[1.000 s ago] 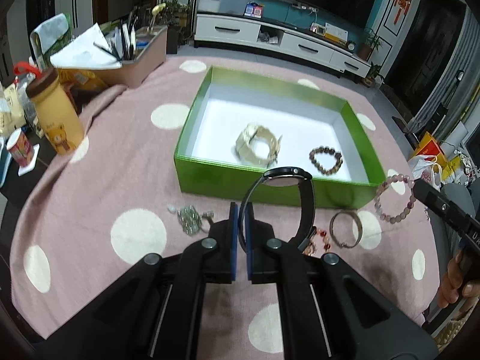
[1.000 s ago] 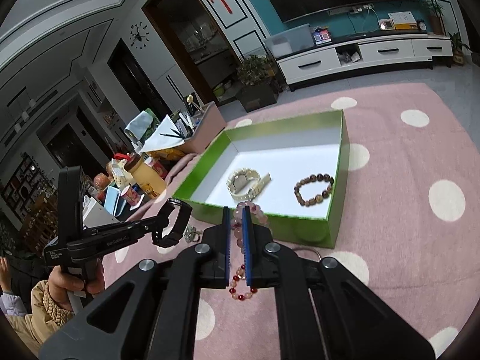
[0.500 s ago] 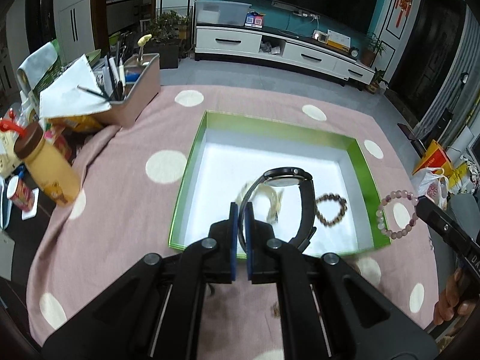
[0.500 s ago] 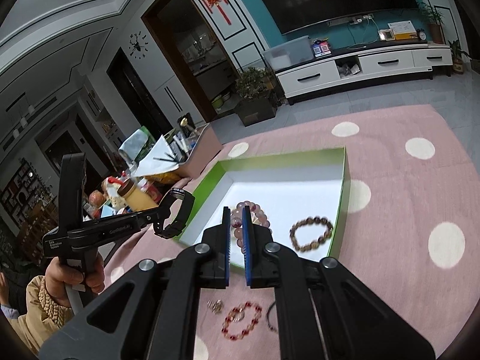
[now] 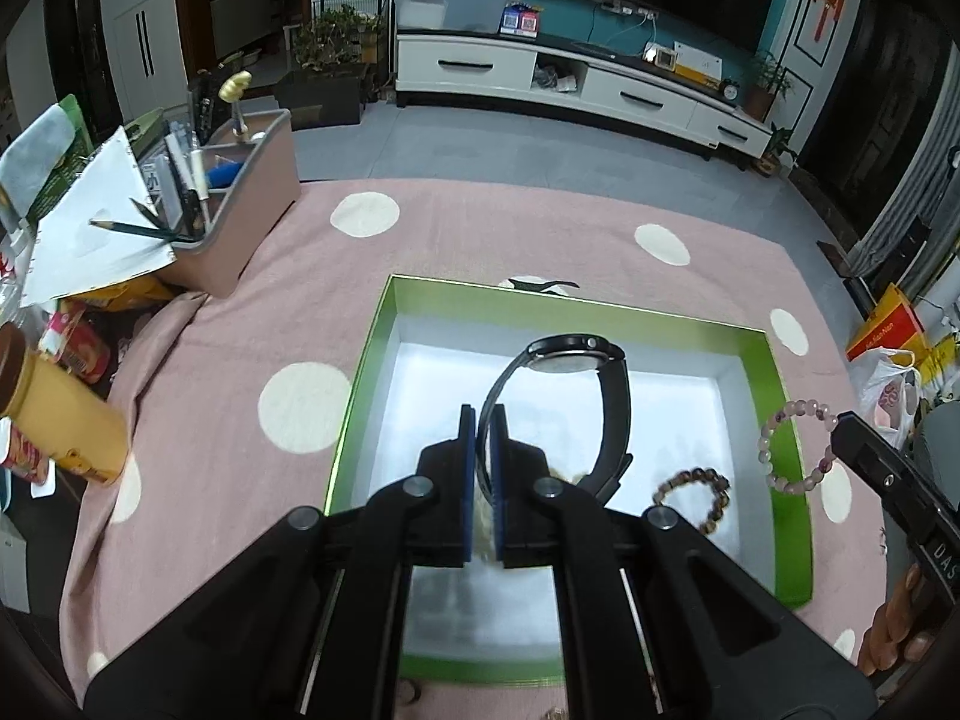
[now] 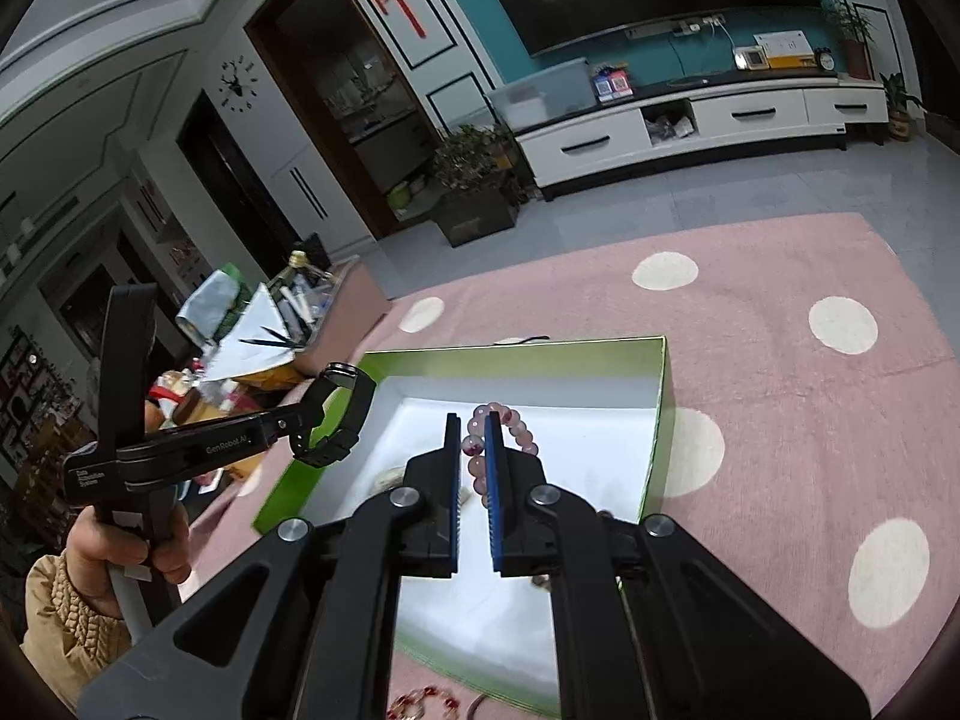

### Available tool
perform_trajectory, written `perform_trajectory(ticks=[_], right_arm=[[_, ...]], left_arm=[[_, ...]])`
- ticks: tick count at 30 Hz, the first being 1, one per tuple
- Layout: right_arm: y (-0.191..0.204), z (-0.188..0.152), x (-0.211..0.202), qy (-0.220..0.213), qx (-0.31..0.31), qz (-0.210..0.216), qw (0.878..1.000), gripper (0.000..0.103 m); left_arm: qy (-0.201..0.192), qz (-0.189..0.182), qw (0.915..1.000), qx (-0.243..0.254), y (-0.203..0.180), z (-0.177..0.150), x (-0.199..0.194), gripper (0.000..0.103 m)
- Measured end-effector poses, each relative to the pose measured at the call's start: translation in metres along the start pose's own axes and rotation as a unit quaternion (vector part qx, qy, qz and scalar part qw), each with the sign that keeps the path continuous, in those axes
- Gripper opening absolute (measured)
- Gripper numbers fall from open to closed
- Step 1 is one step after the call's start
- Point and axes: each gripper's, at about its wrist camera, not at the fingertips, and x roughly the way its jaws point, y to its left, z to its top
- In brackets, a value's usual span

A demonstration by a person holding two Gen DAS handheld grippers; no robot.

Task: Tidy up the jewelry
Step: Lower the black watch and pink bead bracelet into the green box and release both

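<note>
Left wrist view: my left gripper [image 5: 483,420] pinches the black watch [image 5: 576,360] strap above the green box [image 5: 360,384]. My right gripper [image 6: 472,450] clamps the pink bead bracelet [image 6: 516,426] over it.

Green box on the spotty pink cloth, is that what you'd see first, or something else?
Yes, the bright green box jumps out, sitting on the pink cloth with cream dots. Right over it, the left gripper pinches a black watch by its strap, and the right gripper holds a pink bead bracelet above the box's white floor. A brown bead bracelet already lies inside.
</note>
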Motion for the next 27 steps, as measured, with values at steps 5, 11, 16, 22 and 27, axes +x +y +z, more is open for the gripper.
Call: perform_trajectory(ticks=[5,11,16,22,27], right_arm=[[-0.008,0.007,0.02,0.012,0.008,-0.014,1.0,0.007],[-0.012,0.008,0.039,0.028,0.008,-0.03,0.999,0.007],[-0.015,0.006,0.052,0.042,0.009,-0.037,0.998,0.007],[-0.019,0.005,0.058,0.055,0.021,-0.043,0.997,0.024],[-0.019,0.003,0.05,0.05,0.029,-0.039,0.998,0.027]], left_arm=[[0.016,0.007,0.9998,0.003,-0.004,0.008,0.025,0.004],[0.027,0.015,0.9995,0.007,-0.01,0.013,0.044,0.004],[0.032,0.026,0.999,0.015,-0.014,0.015,0.054,0.005],[0.035,0.021,0.999,0.017,-0.015,0.014,0.057,0.017],[0.024,0.021,0.9992,0.026,-0.02,0.012,0.048,0.023]])
